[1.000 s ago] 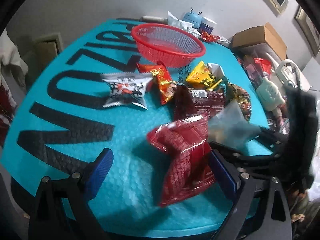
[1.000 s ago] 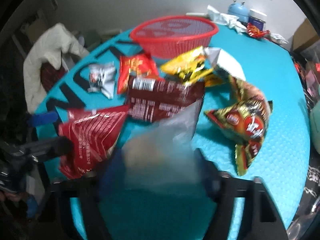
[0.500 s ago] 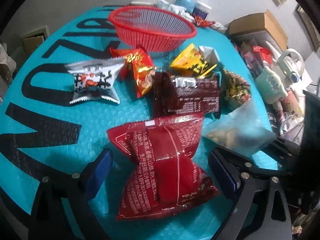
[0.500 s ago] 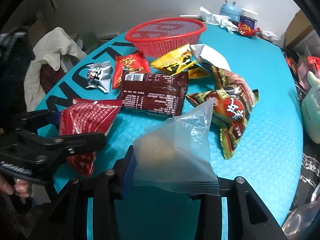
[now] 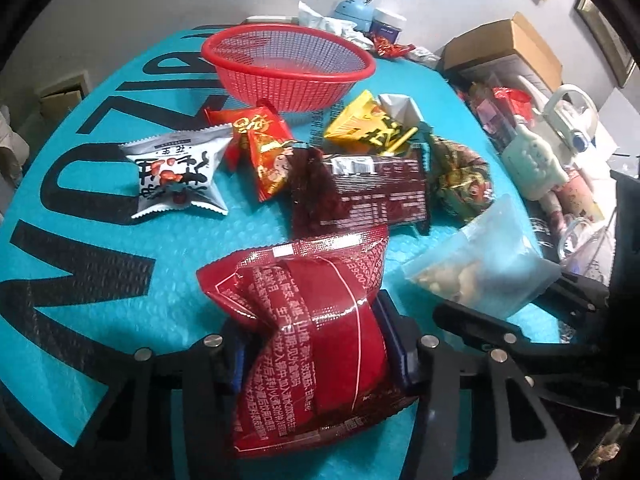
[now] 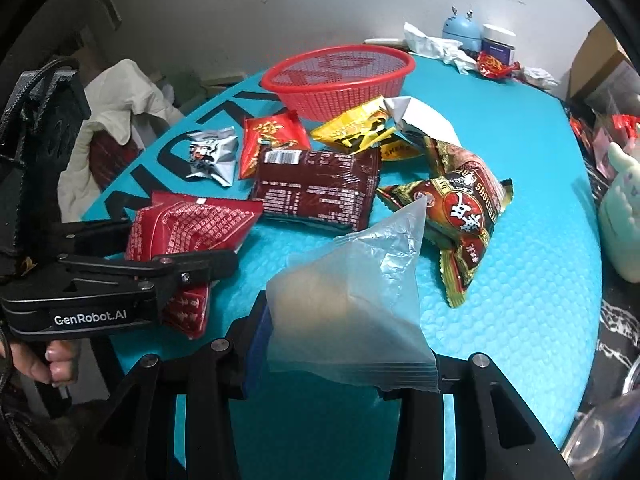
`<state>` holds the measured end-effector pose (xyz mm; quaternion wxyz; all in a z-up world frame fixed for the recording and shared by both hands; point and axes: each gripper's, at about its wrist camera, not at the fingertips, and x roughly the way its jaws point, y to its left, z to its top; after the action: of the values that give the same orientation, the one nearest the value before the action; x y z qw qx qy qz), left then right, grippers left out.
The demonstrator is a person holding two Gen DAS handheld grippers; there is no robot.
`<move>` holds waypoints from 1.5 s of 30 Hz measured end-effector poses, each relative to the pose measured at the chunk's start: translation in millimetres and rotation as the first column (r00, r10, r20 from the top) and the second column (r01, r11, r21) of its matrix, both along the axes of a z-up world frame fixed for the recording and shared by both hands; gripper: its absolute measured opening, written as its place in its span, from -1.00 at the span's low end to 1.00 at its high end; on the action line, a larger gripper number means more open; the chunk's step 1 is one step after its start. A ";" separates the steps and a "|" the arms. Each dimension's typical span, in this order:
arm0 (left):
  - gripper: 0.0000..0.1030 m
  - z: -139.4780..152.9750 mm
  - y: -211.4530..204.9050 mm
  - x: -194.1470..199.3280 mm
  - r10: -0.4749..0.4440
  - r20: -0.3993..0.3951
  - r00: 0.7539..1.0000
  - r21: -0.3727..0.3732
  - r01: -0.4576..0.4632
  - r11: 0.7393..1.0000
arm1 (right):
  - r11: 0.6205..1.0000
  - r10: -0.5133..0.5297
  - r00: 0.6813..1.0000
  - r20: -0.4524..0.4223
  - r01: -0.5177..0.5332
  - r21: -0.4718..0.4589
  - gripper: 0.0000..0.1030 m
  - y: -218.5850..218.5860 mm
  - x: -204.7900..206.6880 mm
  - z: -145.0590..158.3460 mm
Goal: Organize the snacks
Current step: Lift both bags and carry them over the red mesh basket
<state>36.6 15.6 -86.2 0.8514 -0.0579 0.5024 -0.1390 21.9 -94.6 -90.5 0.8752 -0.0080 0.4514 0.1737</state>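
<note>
Left fingers [image 5: 236, 356] closing on red pack [image 5: 312, 344]; right fingers [image 6: 258, 340] pinch clear bag [image 6: 352, 312]; slick film could slip en route to basket [image 6: 340, 76]

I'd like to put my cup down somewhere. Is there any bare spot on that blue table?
Yes. The mat lies bare right of the gold-and-red packet, towards the pale green toy. It is also bare over the black lettering left of the silver packet. It is crowded in front of the red basket, where the packets overlap.
</note>
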 end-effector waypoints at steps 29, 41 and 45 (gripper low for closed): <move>-0.01 95.5 -13.7 -38.1 -0.085 0.295 0.952 -0.013 0.094 0.996 | 0.998 0.003 0.975 0.222 -0.015 0.054 -0.20 3.4 -35.7 86.3; 0.00 133.2 -8.5 -2.0 -0.096 0.400 0.912 -0.031 0.118 0.993 | 0.999 0.021 0.953 0.303 -0.032 0.033 -0.20 7.5 -2.7 123.7; 0.00 138.9 -1.4 17.6 -0.082 0.418 0.905 -0.041 0.109 0.993 | 0.999 0.020 0.950 0.313 -0.034 0.037 -0.20 9.8 15.2 128.0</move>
<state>54.3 14.2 52.8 0.9286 -0.0295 0.3074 -0.2056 37.1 -84.8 37.5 0.9331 -0.0234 0.3035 0.1915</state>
